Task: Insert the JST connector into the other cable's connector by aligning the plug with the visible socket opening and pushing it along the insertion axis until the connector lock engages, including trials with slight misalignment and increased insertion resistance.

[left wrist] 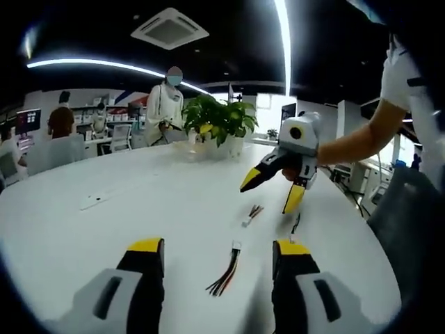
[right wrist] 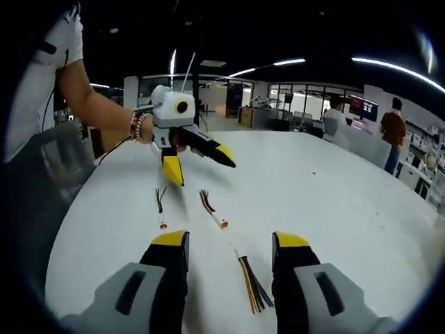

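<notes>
Left gripper (left wrist: 217, 252): jaws wide, empty; loose cable (left wrist: 226, 273) on the table (left wrist: 125, 202) between its tips. Right gripper (right wrist: 228, 245): wide, empty; another cable (right wrist: 212, 209) just ahead. Advice: grip each cable close behind its connector; square plug to socket before pushing.

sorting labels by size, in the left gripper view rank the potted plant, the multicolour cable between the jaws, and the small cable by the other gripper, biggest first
1. potted plant, though it stands far back
2. multicolour cable, nearest the camera, which inflates it
3. small cable, below the right gripper
</notes>
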`<state>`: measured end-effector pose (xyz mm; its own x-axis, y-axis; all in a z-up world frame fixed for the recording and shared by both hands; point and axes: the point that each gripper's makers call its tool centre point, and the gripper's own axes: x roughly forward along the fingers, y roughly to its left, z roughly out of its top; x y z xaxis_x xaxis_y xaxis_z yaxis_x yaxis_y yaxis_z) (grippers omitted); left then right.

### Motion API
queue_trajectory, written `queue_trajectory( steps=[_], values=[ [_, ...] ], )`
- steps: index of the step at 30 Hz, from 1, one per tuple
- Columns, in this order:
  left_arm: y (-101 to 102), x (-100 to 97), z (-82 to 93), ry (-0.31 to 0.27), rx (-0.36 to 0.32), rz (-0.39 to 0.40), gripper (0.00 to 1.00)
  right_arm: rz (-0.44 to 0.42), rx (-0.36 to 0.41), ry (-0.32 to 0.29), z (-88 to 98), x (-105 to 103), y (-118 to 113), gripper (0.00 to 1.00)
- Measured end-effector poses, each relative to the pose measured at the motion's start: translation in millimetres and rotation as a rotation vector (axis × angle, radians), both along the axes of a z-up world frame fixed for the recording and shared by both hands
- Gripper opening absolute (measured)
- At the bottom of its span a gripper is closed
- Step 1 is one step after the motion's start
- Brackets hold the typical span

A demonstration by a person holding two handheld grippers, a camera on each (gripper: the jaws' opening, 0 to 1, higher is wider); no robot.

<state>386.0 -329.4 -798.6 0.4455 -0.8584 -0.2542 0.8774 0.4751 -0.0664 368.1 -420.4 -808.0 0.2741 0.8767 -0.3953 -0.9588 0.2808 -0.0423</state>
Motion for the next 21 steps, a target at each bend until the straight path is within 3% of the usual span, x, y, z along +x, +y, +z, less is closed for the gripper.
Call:
queue_trajectory(
  steps=[3,5,10,16,21],
  values=[
    [-8,-2.4,0.4,-0.009,-0.015,-0.033,0.59,0.022,0.028,0.025,-1.3,0,2,0.36],
    [-12,-3.6,-1.5,-0.009,-0.016,-0.049,0.58,0.027,0.036,0.03,-1.6,1,3,0.38],
    [-19,-4.9,-7.6,-0.009,-0.016,-0.074,0.47,0.041,0.024,0.047,-11.3,2,2,0.38],
    [-30,-10.4,-18.7,0.002,0.009,-0.103,0.45,0.039,0.02,0.075,-22.2,6,0,0.33],
    [-31,-10.3,-18.3,0.015,-0.007,-0.109,0.37,0.048,0.028,0.087,-25.4,11,1,0.3]
  ],
)
